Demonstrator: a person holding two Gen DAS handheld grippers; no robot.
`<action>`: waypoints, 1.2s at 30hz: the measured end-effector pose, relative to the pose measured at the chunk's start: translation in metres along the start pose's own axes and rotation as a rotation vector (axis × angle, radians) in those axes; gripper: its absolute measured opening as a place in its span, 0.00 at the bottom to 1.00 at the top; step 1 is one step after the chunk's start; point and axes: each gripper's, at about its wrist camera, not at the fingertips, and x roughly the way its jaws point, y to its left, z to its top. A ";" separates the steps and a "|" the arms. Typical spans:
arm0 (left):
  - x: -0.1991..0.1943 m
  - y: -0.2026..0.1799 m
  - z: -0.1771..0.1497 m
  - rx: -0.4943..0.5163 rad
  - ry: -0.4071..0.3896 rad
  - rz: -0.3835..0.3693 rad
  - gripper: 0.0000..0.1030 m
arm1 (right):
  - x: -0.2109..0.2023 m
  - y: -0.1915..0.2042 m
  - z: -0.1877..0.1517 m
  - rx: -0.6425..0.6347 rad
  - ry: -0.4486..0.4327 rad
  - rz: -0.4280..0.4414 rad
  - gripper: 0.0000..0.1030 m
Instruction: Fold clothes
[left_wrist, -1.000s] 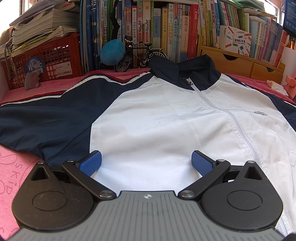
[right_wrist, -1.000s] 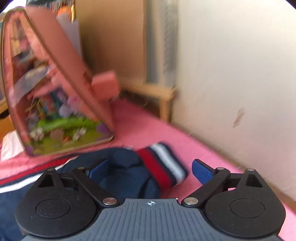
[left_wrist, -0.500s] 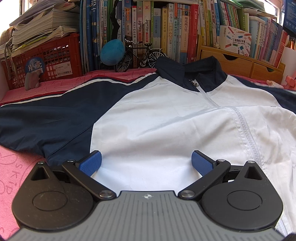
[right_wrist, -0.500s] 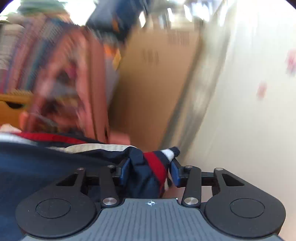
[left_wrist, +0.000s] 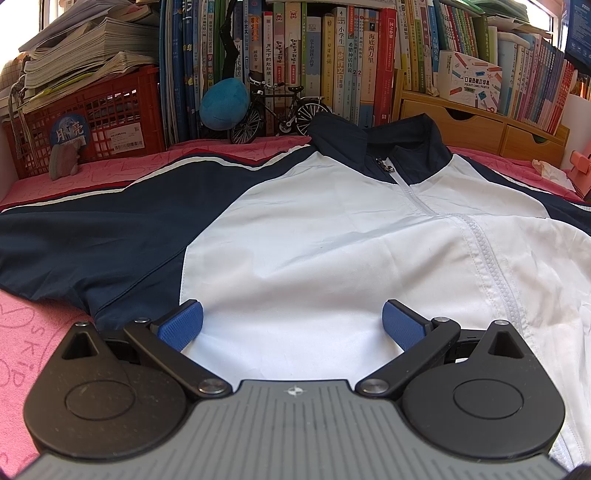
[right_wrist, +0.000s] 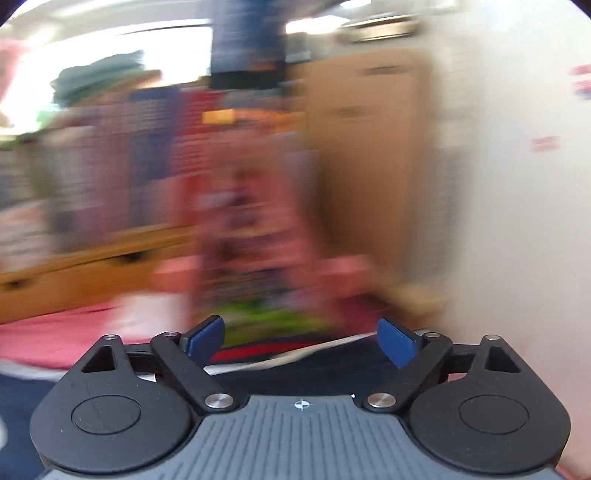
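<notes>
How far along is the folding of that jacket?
Barely started. The jacket lies zipped and spread on the pink cloth, one navy sleeve still stretched out. The left gripper hovers open; the right gripper, just reopened, holds nothing. Sleeves and body remain unfolded.

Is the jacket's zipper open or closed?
Closed. The jacket lies spread flat, and its zipper joins both white front panels up to the collar.

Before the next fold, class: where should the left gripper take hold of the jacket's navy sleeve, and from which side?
A judgement: grip the navy sleeve near its outer end, at the picture's left edge, coming in from that side. It lies flat and outstretched on the pink cloth, so its edge is free to pinch. The left gripper hangs open over the white front panel.
</notes>
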 end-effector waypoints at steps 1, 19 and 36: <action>0.000 0.000 0.000 0.000 0.000 0.000 1.00 | -0.003 0.022 -0.005 -0.018 0.045 0.134 0.81; -0.003 -0.012 0.026 0.094 -0.075 -0.071 0.89 | 0.070 0.371 -0.074 -0.540 0.323 0.477 0.64; 0.163 -0.032 0.132 0.112 -0.032 -0.125 0.46 | 0.105 0.388 -0.073 -0.501 0.190 0.495 0.16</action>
